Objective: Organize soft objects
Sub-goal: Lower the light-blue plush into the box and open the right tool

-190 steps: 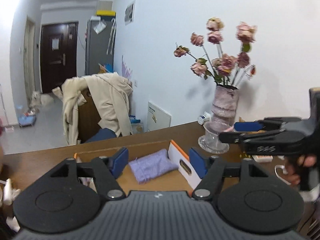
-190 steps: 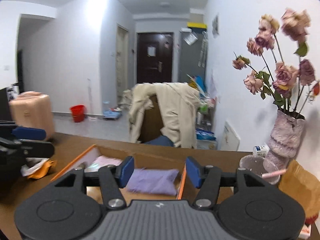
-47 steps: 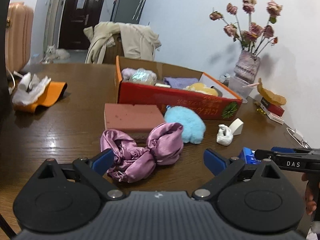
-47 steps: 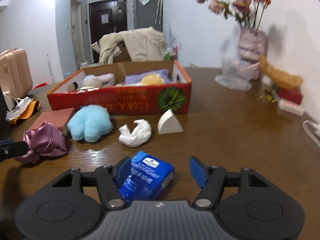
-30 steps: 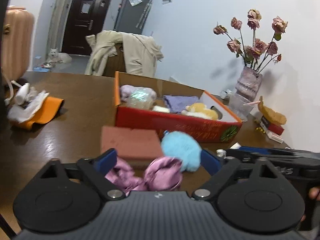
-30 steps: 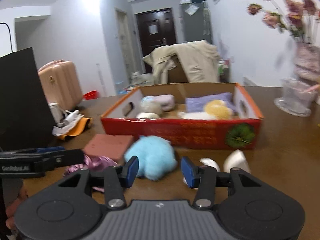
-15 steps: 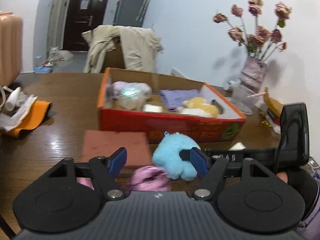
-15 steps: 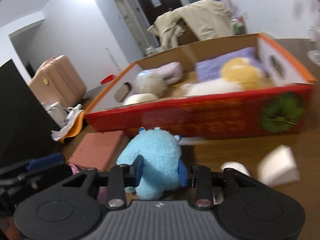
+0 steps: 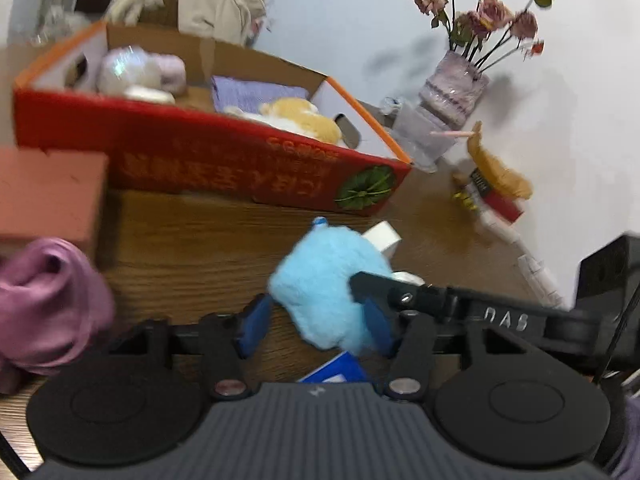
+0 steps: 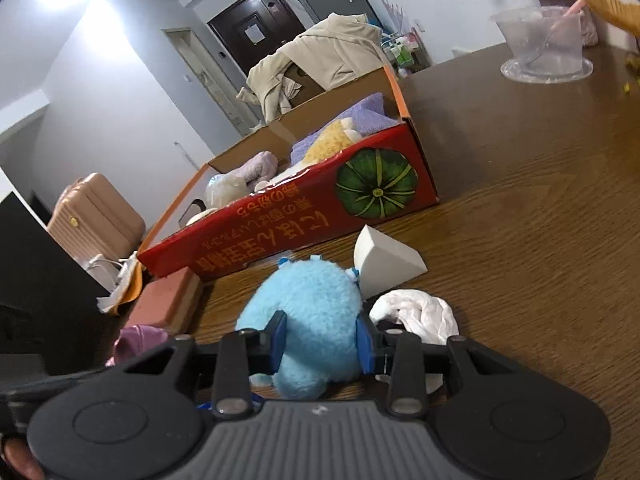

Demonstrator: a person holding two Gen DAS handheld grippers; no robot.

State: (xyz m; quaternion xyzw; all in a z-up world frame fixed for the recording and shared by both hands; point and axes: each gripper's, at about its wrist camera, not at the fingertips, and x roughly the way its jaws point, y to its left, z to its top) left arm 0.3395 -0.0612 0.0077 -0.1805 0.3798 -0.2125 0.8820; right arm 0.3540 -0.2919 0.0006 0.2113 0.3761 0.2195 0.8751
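Brown wooden counter (image 10: 520, 208) carries the red box (image 10: 304, 236) at 12 o'clock, and nearer lies the blue plush toy (image 10: 312, 320), pinched by the right hand-held gripper (image 10: 319, 344) while the left hand-held gripper (image 9: 314, 328) narrows, straddling it, pads apparently apart.

The right hand-held gripper (image 10: 320, 336) pinches the blue plush toy (image 10: 308, 316) (red box (image 10: 304, 232) behind).

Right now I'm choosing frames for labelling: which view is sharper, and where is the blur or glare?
Left wrist view: motion-smeared, worst on the terracotta foam block and crumpled purple satin cloth. Right wrist view: sharper; fluffy light-blue plush toy and red cardboard box crisp, bright glare upper left; both fisheye-bent.
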